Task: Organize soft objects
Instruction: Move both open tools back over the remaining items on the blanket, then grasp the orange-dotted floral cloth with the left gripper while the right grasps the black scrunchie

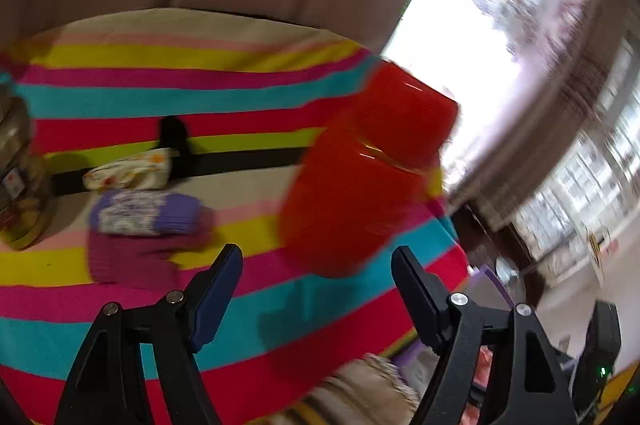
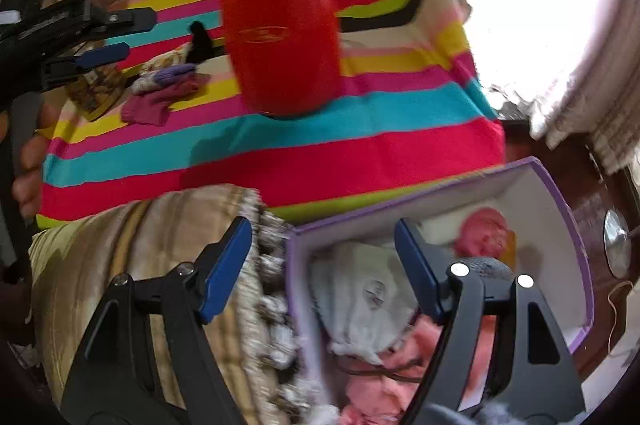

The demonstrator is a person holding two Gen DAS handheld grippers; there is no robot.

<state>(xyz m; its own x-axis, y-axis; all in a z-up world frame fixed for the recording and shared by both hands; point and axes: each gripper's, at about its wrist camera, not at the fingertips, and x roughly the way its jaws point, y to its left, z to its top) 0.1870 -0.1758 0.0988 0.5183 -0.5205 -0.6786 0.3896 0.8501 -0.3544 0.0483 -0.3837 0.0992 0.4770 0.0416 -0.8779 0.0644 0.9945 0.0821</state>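
On the striped cloth (image 1: 160, 97) lie a purple sock bundle (image 1: 148, 211), a magenta sock (image 1: 128, 263) and a pale printed soft pouch (image 1: 128, 171). They also show in the right wrist view, the purple bundle (image 2: 172, 75) above the magenta sock (image 2: 156, 103). My left gripper (image 1: 318, 285) is open and empty, just in front of the socks; it shows at the left of the right wrist view (image 2: 116, 33). My right gripper (image 2: 324, 249) is open and empty above a purple box (image 2: 560, 209) holding white (image 2: 360, 297) and pink (image 2: 480, 231) soft items.
A tall red flask (image 2: 280, 37) stands on the cloth (image 2: 360, 145) right of the socks; it also shows in the left wrist view (image 1: 360, 177). A glass jar (image 1: 20, 193) stands at the left. A beige fringed cushion (image 2: 140, 245) lies beside the box. A bright window is at the right.
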